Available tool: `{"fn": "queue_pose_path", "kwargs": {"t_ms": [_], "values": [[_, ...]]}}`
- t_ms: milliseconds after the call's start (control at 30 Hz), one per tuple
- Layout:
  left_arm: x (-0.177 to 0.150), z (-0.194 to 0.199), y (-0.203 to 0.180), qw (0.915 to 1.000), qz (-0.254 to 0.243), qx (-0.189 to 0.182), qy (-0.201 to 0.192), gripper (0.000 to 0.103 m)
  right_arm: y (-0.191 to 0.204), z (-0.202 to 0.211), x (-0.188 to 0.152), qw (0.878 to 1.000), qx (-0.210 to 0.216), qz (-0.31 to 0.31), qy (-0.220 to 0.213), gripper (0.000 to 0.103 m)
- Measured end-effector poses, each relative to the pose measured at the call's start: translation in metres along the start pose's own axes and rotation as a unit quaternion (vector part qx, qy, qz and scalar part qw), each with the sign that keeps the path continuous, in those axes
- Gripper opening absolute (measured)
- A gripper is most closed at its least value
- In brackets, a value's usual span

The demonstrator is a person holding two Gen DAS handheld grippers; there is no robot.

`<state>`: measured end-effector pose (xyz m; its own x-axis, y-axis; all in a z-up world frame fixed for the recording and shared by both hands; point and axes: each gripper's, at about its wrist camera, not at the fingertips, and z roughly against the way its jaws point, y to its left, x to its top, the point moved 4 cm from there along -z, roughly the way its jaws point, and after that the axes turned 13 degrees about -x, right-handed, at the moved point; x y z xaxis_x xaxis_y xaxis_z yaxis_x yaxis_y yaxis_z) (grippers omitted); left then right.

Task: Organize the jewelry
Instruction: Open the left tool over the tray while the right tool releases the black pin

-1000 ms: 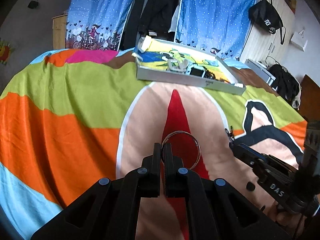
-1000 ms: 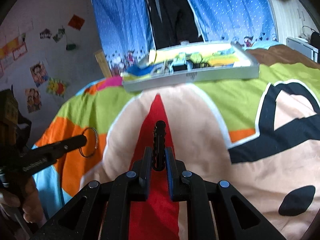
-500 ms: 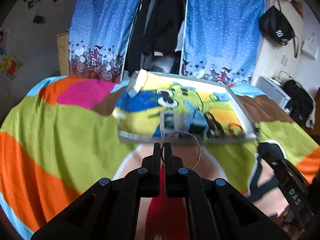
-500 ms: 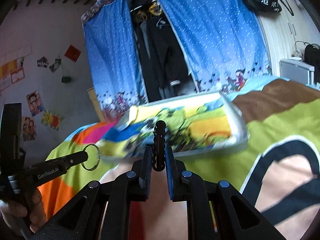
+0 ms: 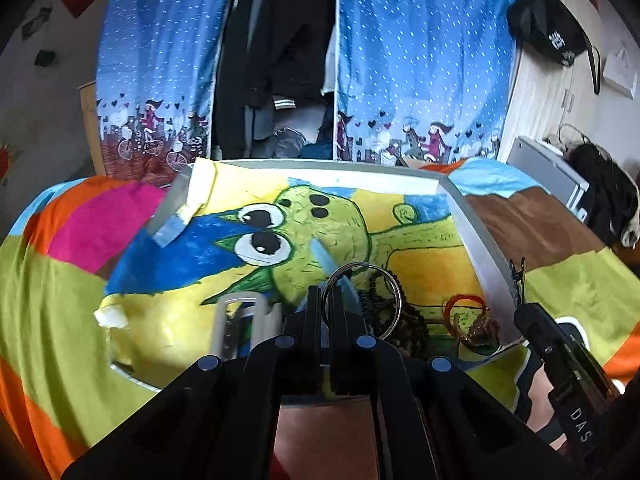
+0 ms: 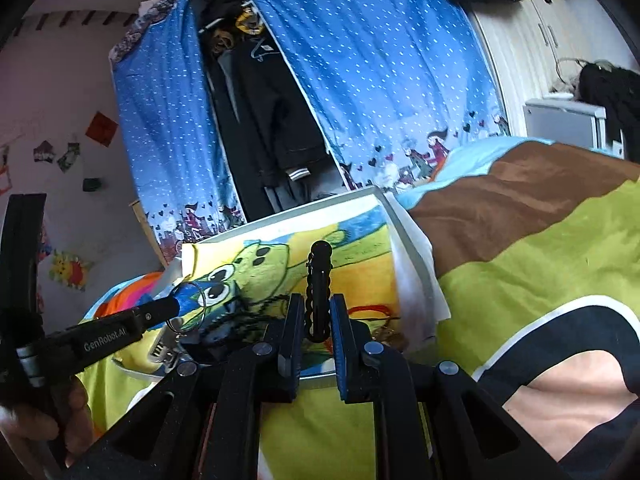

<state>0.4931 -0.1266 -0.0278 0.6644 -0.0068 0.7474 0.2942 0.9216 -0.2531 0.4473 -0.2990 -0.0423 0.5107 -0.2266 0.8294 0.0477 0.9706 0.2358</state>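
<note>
Left gripper (image 5: 327, 300) clamped on a thin silver bangle (image 5: 362, 300), jaws pinched tight on its left edge, ring standing upright and hanging just above the near end of the tray (image 5: 476, 240). Same bangle spotted from the right wrist view at the tip of that gripper, over the tray's left side.

Right gripper (image 6: 316, 320) clenched around a black hair clip (image 6: 319, 280), wavy-edged, sticking straight up out of the jaws, held over the tray's near edge.

Tray itself: shallow, white-rimmed, sat on the bed on top of a loud multicoloured bedspread (image 5: 60, 280). Lined with a painted sheet (image 5: 320, 220) showing a green cartoon creature with big eyes, one corner of the sheet folded up over the rim at the far left.

Inside the tray, near end: a dark beaded string (image 5: 404, 316) bunched up right behind the bangle, a red cord bracelet (image 5: 466, 304) just right of that with something brownish beside it, too blurry to call. Also a silvery metal piece (image 5: 240, 320) to the left of the left gripper, looked like a clasp or watch band, couldn't tell which.

Blue dotted curtains (image 5: 420, 60) behind.
</note>
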Motion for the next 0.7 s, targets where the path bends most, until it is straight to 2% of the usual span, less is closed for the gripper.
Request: {"fn": "queue_pose_path", "kwargs": {"t_ms": [233, 533, 567, 633, 667, 700], "values": [[-0.007, -0.022, 0.003, 0.9993, 0.019, -0.015, 0.027, 0.001, -0.003, -0.012, -0.012, 0.999, -0.012, -0.002, 0.030, 0.013], [-0.005, -0.016, 0.007, 0.9972, 0.050, -0.028, 0.047, 0.005, -0.008, -0.014, -0.013, 0.999, -0.018, -0.012, 0.042, 0.014], [-0.005, -0.014, 0.007, 0.9968, 0.057, -0.031, 0.048, 0.008, -0.009, -0.013, -0.012, 0.999, -0.020, -0.013, 0.043, 0.014], [-0.005, -0.006, 0.008, 0.9966, 0.064, -0.027, 0.044, 0.028, -0.010, -0.010, -0.011, 0.999, -0.020, -0.015, 0.042, 0.023], [-0.004, -0.001, 0.008, 0.9967, 0.067, -0.025, 0.037, 0.049, -0.010, -0.007, -0.009, 0.999, -0.021, -0.016, 0.038, 0.032], [-0.004, 0.008, 0.009, 0.9967, 0.074, -0.025, 0.023, 0.058, -0.010, -0.004, -0.008, 0.999, -0.023, -0.015, 0.034, 0.040]]}}
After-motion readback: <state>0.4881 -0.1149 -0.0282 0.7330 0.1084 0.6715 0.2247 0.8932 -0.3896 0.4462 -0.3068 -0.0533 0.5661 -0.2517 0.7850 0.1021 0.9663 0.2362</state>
